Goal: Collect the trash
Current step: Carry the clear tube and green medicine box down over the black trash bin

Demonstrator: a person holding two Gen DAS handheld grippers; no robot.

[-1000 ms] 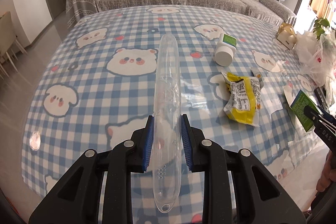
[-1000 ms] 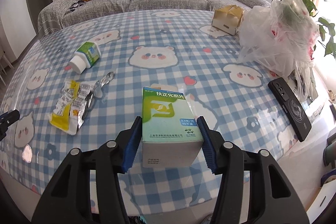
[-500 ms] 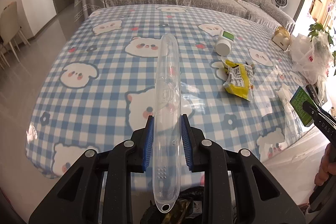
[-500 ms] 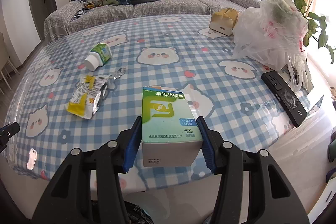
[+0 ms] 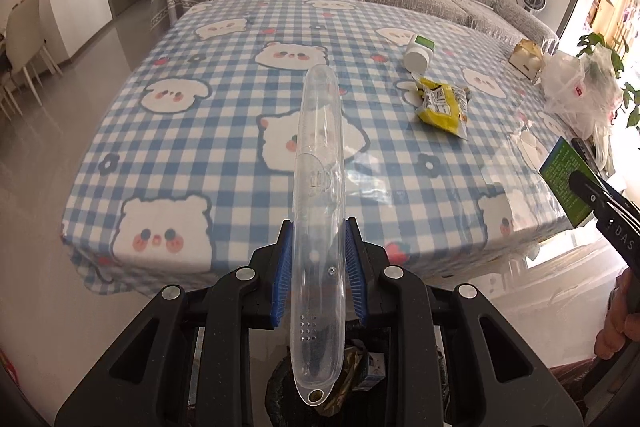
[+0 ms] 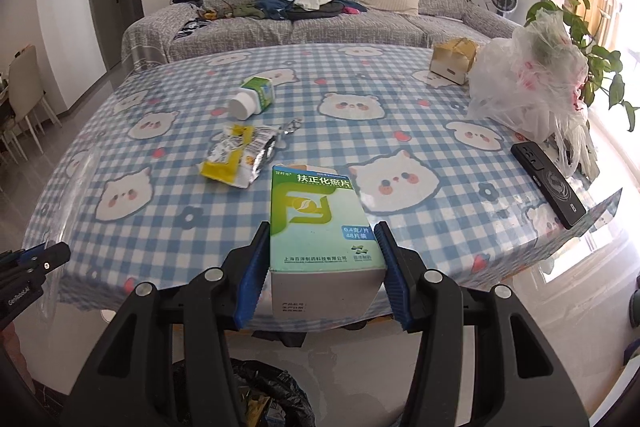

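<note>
Grippers both loaded, held off the near edge of the table (image 5: 168, 131). Left gripper (image 5: 319, 269) clamps a clear plastic case (image 5: 319, 211), its near end over the black trash bag (image 5: 280, 383) below. Right gripper (image 6: 322, 273) clamps a green medicine box (image 6: 316, 223). Yellow wrapper (image 6: 236, 155) and white bottle (image 6: 252, 99) lie on the checked cloth, just apart.

Home living room, grey sofa (image 6: 320, 7) (clothes-strewn), bear-print table (image 6: 400, 99)
</note>
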